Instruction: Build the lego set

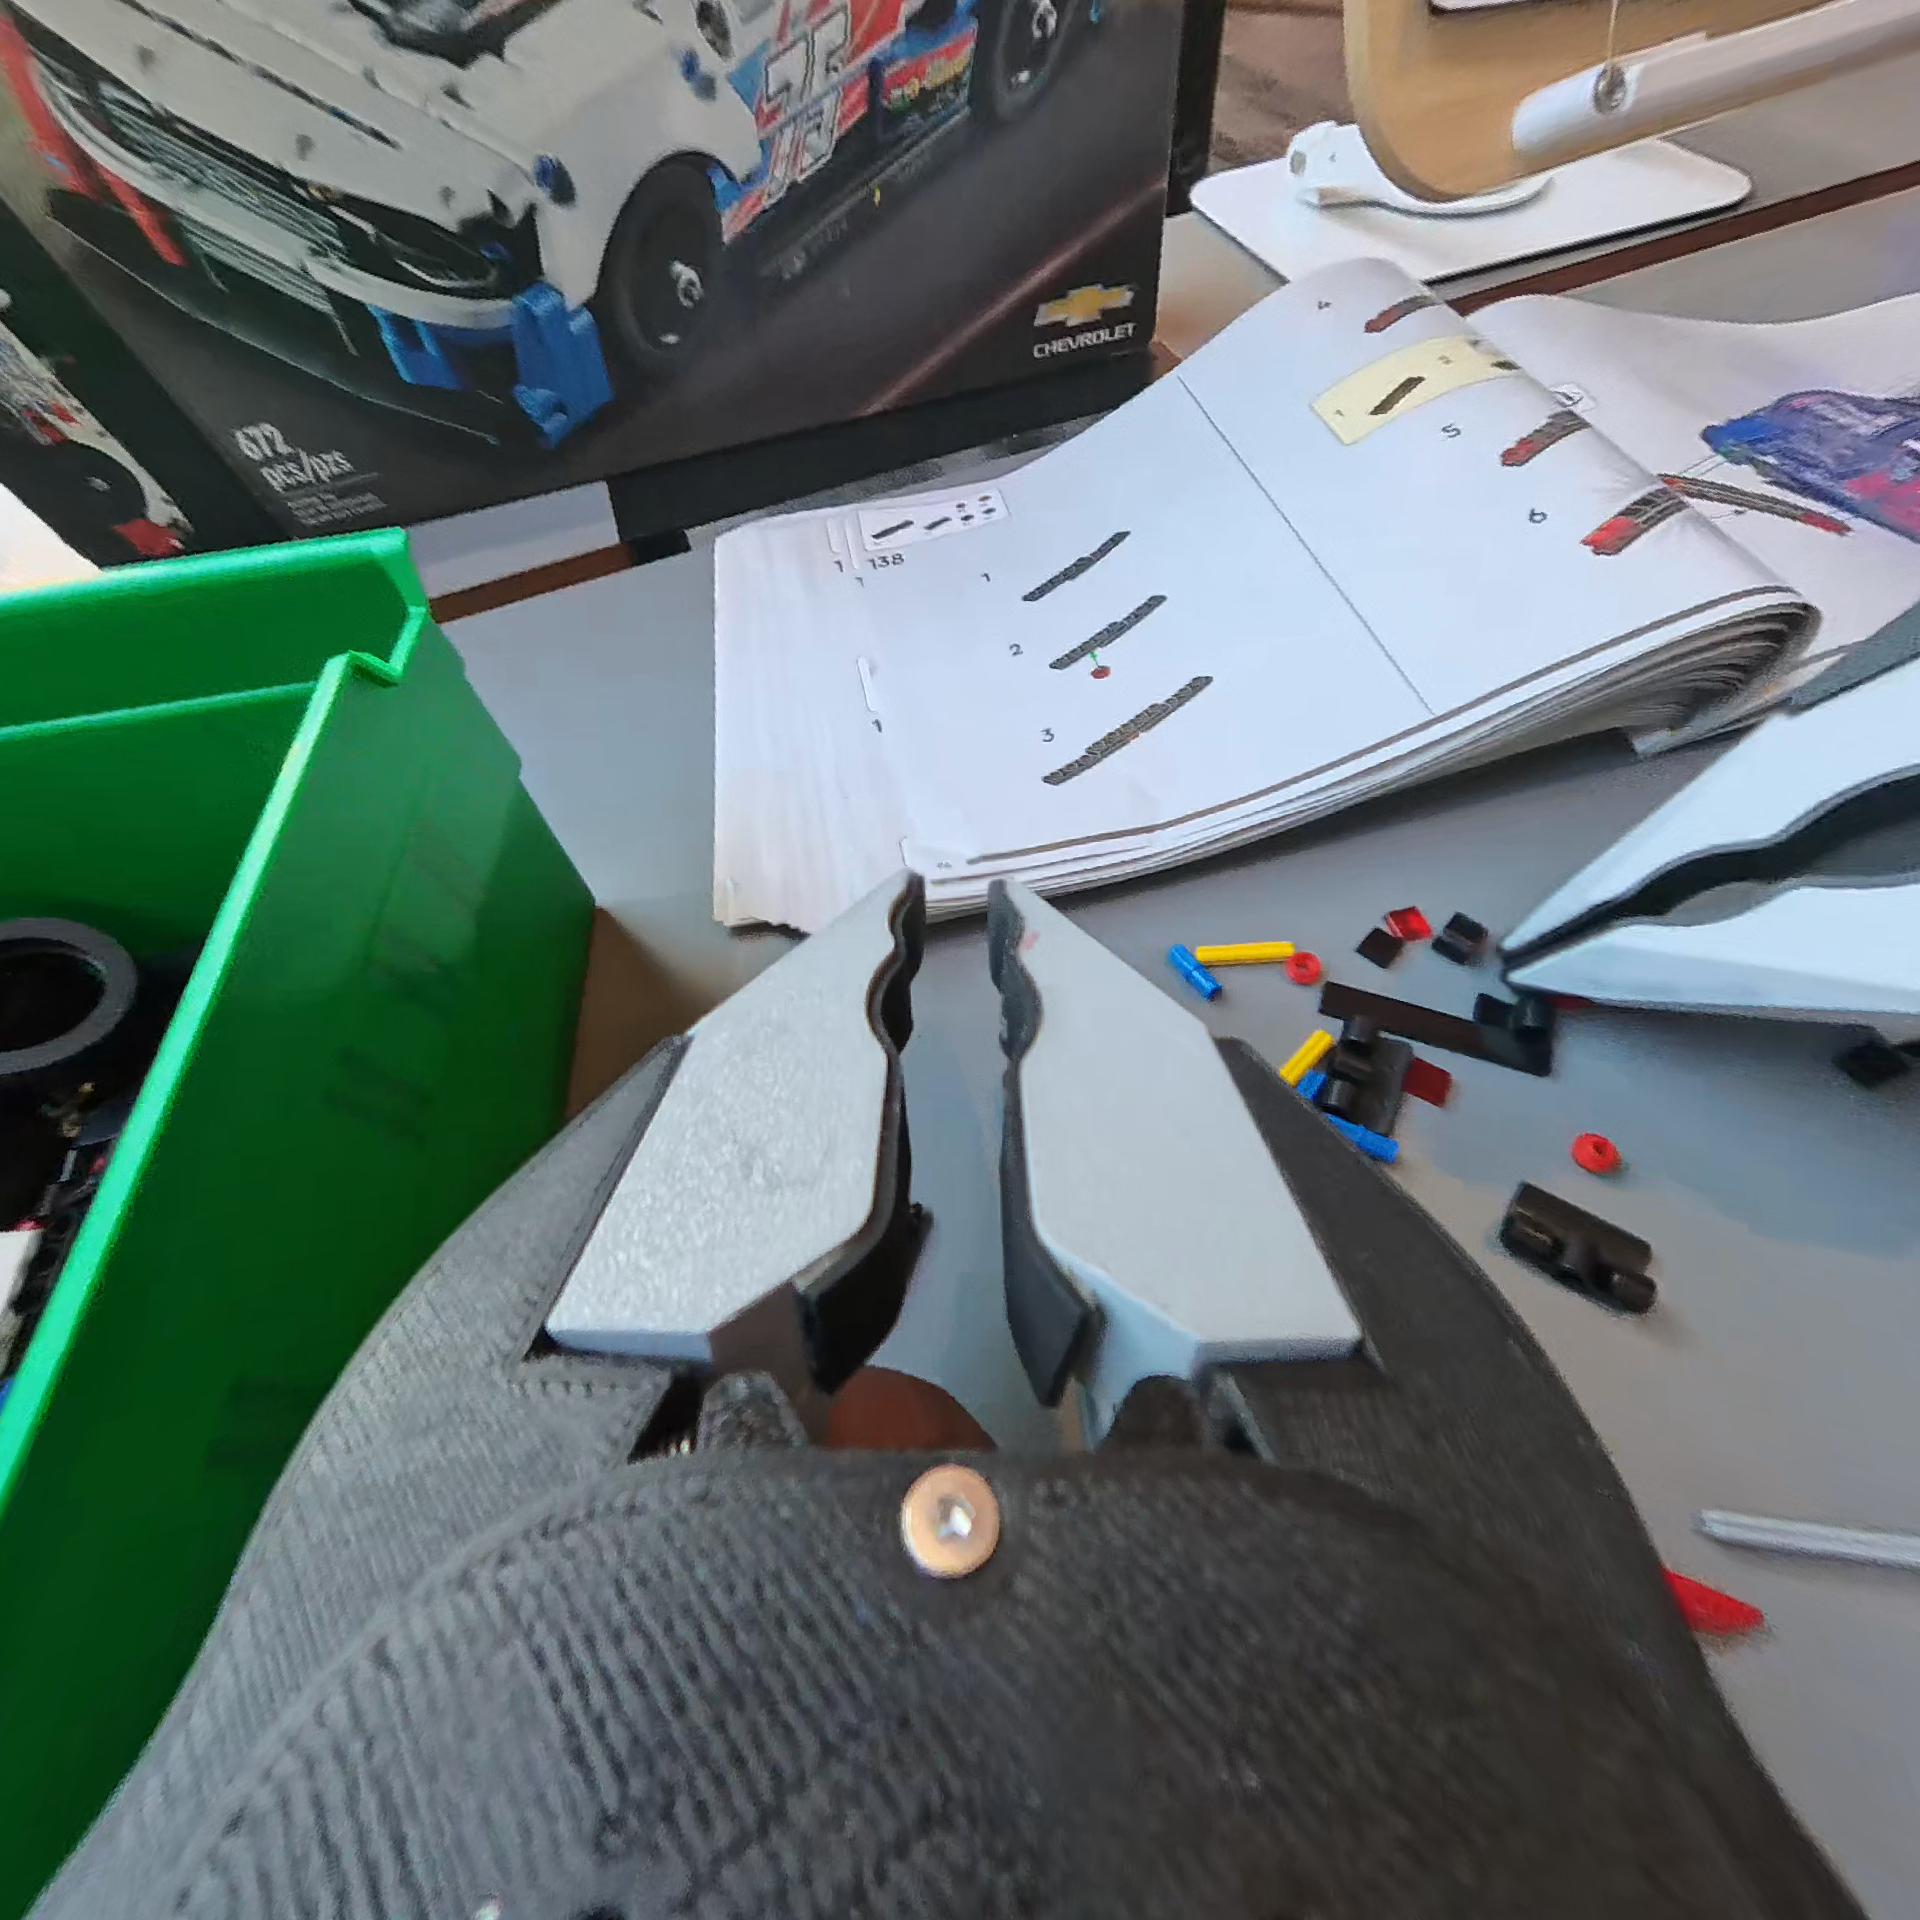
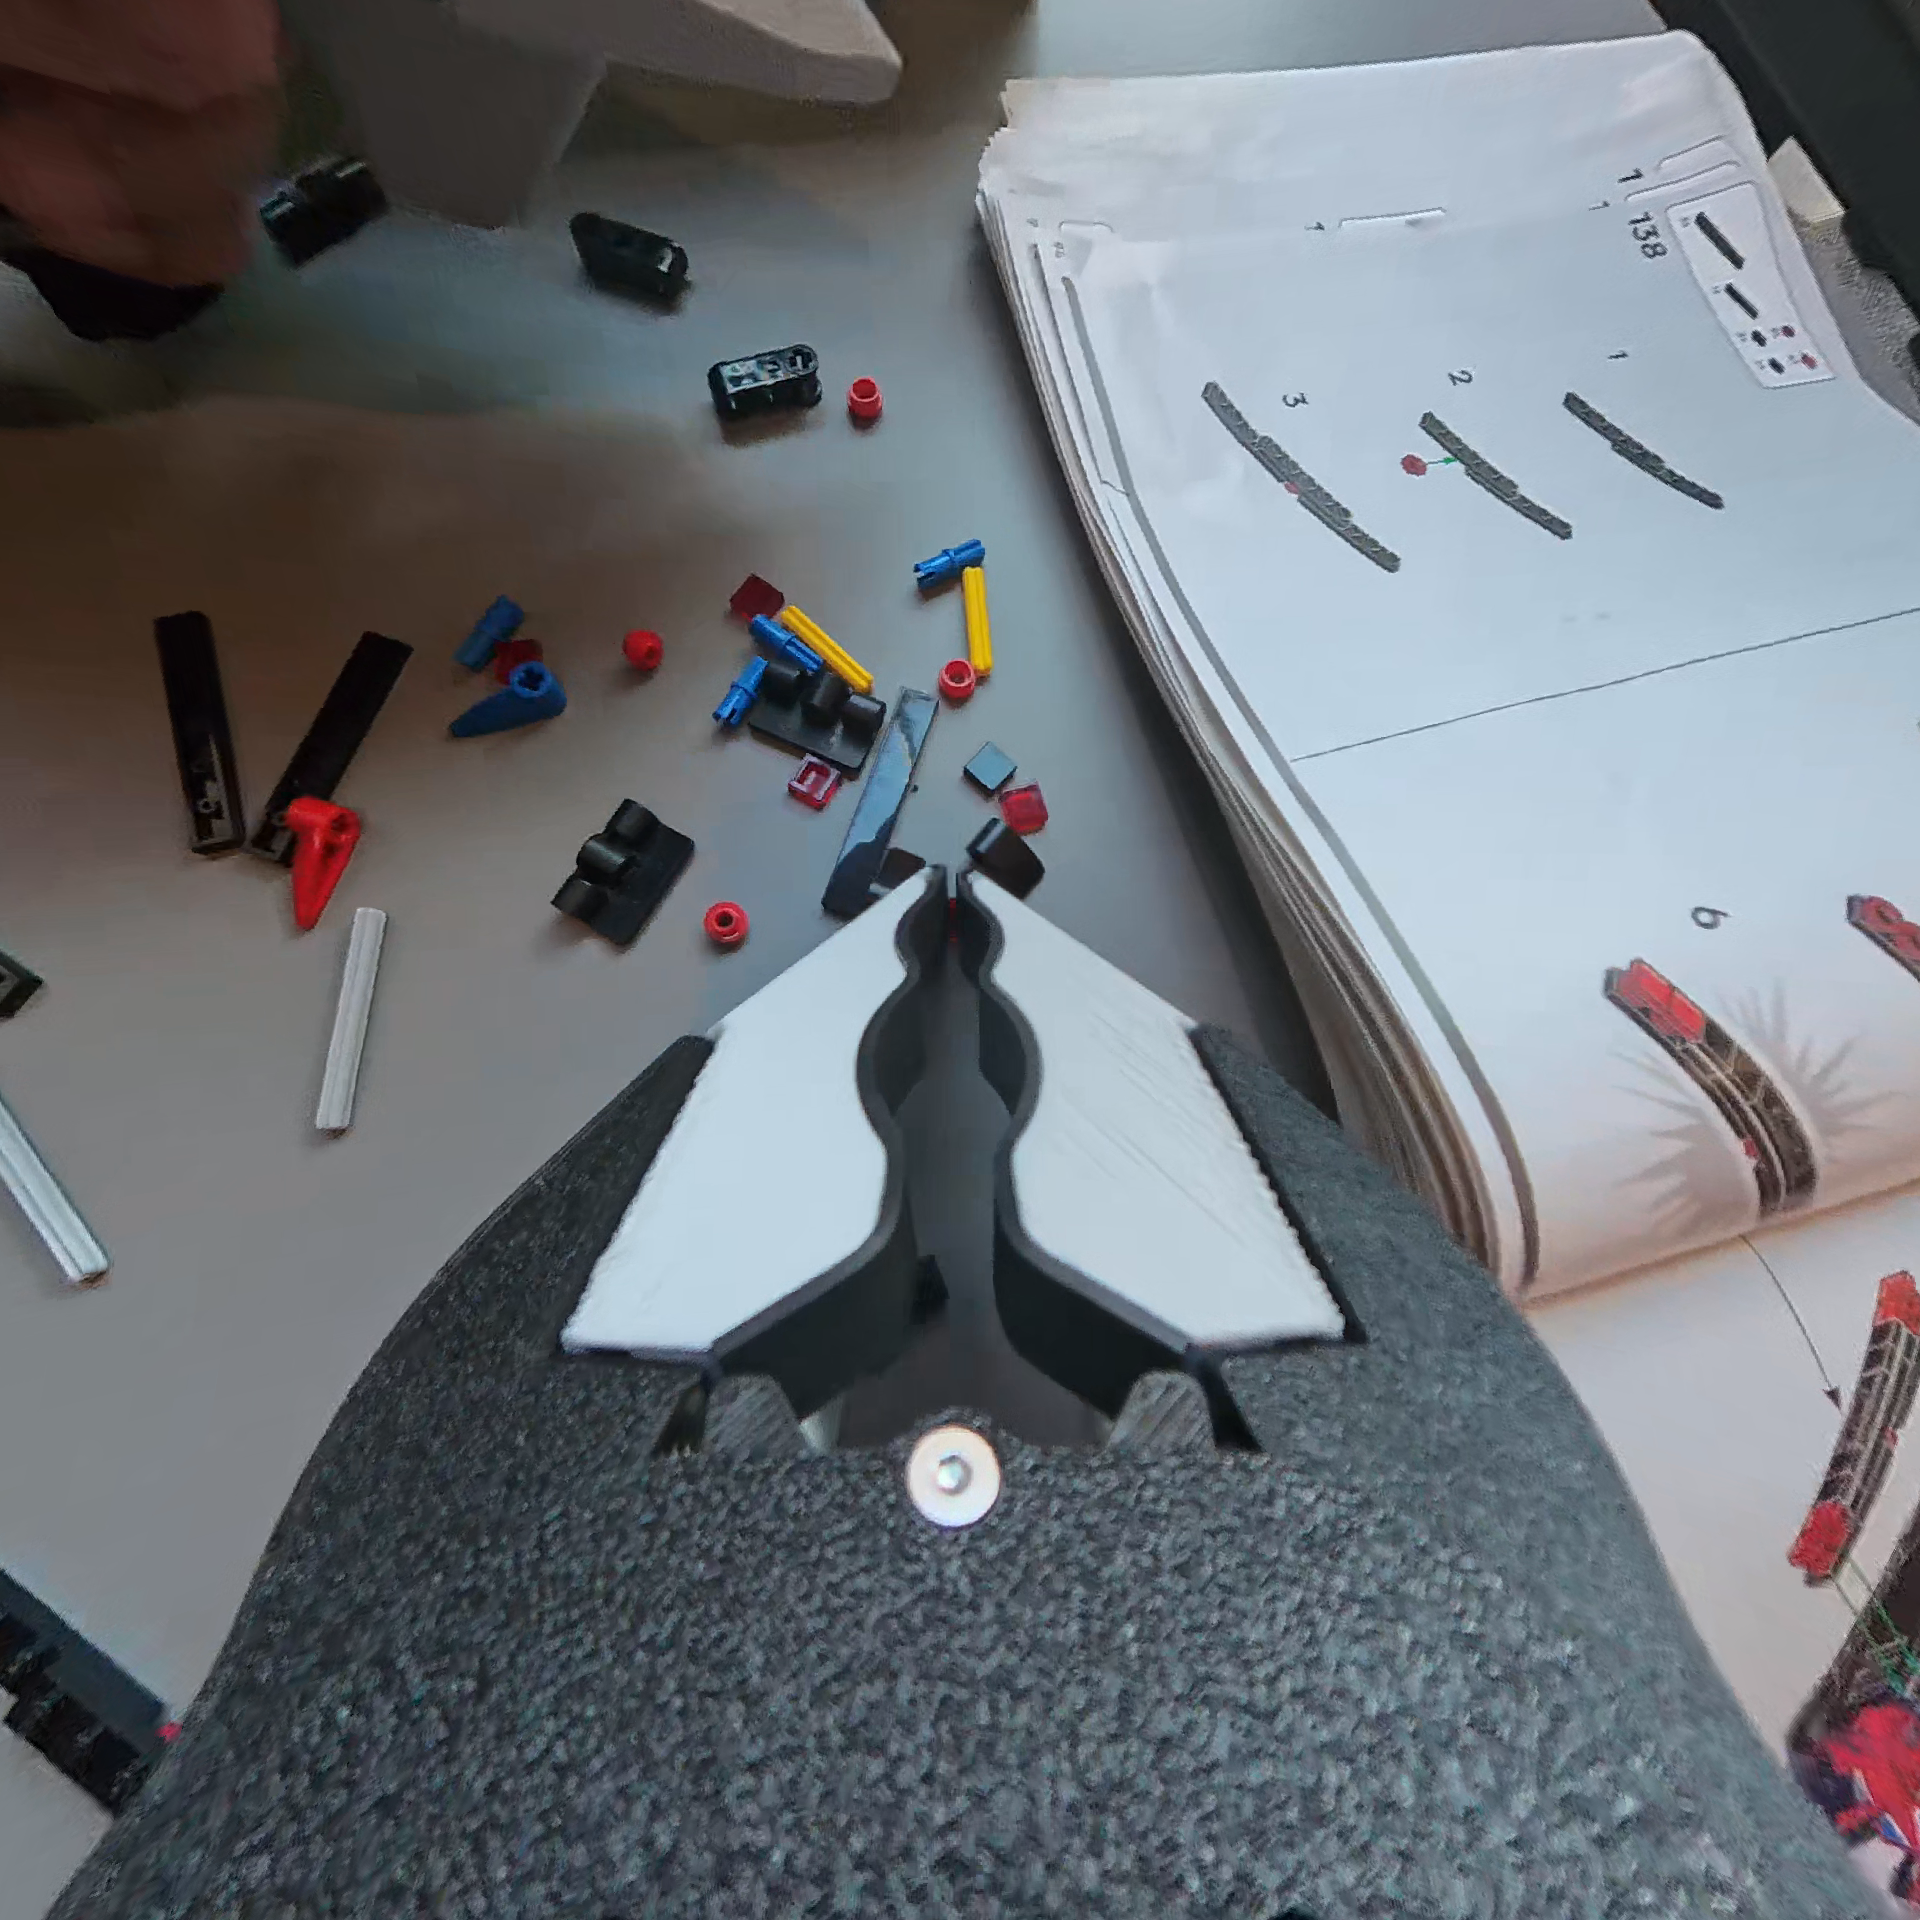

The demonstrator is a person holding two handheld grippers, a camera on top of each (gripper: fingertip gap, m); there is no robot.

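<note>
Right wrist view is showing the right gripper [image 2: 951, 883] nearly clenched, maybe pinching something red, while the long black strip [image 2: 883, 800] is lying just ahead-left, pointing away.

Light: bright, soft daylight on my tabletop [image 2: 520, 1039].
Shadow: broad and dim over its far left part.
Blur: box [image 1: 623, 260] behind my left view smeared; hand [image 2: 114, 156] blurred.
Distortion: instruction booklet [image 2: 1558, 623] bends toward edges.

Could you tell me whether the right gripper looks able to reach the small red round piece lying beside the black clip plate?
Probably yes: the red round piece lies alone on bare table, just left of the right gripper.
</note>
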